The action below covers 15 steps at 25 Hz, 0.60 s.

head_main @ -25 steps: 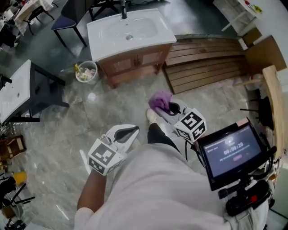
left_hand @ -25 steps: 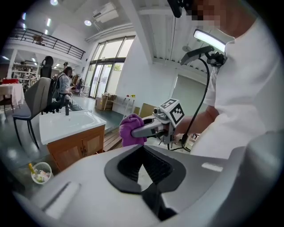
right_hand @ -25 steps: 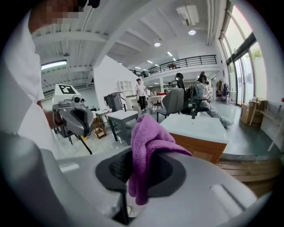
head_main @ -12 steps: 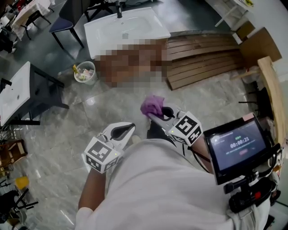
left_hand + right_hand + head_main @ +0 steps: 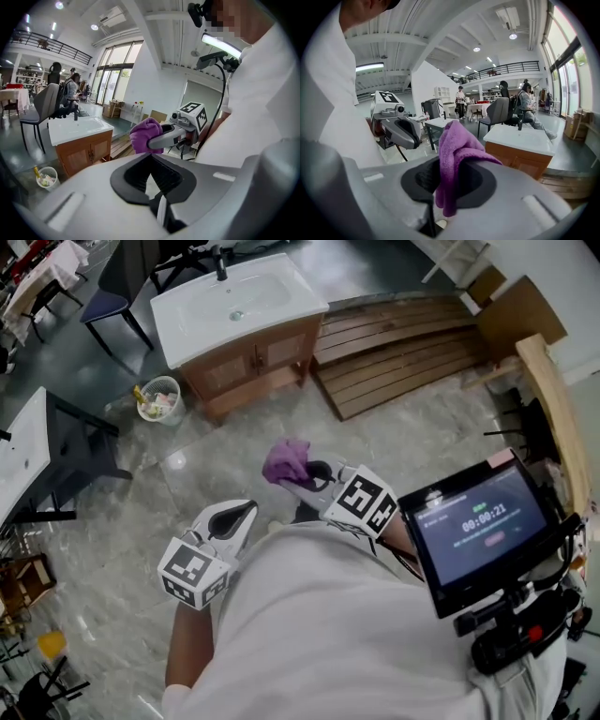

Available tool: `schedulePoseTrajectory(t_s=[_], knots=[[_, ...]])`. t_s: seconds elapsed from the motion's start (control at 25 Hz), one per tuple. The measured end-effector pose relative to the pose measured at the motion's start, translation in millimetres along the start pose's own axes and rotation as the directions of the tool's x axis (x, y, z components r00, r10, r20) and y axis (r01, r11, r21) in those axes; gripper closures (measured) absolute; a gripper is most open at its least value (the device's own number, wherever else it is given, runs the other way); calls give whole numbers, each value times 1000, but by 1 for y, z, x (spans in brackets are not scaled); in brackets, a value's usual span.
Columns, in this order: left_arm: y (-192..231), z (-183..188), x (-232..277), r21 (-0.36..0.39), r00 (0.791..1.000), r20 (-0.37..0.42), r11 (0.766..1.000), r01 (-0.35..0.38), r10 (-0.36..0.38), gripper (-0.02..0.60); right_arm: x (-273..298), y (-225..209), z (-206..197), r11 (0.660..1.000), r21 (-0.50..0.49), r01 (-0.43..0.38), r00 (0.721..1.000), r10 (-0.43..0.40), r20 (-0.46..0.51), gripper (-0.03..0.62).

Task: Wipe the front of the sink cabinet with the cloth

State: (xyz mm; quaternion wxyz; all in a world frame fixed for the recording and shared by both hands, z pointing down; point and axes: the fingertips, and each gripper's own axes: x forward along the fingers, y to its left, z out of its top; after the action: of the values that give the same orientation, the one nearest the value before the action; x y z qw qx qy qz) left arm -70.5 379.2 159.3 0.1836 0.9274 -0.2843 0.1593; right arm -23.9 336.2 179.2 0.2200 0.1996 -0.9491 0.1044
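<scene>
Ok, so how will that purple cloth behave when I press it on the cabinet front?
Probably floppy: the cloth droops in folds from the right gripper's jaws. Likely light, since a pinch at one bunched part holds it. Its fuzzy pile should drag rather than slide on the sink cabinet, so it may bunch up.

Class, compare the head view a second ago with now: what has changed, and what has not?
The right gripper, carrying the purple cloth, drifted left in the frame, as did the left gripper and the sink cabinet, so the view itself likely swung. Nothing grasped or released. Unchanged: right gripper shut on the purple cloth, left gripper shut, empty; cloth short of the sink cabinet.
</scene>
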Motion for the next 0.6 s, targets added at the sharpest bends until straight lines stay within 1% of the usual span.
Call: schedulePoseTrajectory(t_s=[0.12, 0.28, 0.6], knots=[[2, -5, -2, -5, 1000, 0, 1000, -10, 10, 577, 4, 6, 2, 1000, 11, -12, 1000, 12, 4, 522], [5, -6, -7, -5, 1000, 4, 1000, -19, 19, 577, 5, 11, 8, 999, -31, -19, 1000, 18, -20, 522], [10, -10, -8, -18, 999, 2, 999, -45, 45, 577, 11, 16, 11, 998, -49, -44, 999, 43, -22, 522]])
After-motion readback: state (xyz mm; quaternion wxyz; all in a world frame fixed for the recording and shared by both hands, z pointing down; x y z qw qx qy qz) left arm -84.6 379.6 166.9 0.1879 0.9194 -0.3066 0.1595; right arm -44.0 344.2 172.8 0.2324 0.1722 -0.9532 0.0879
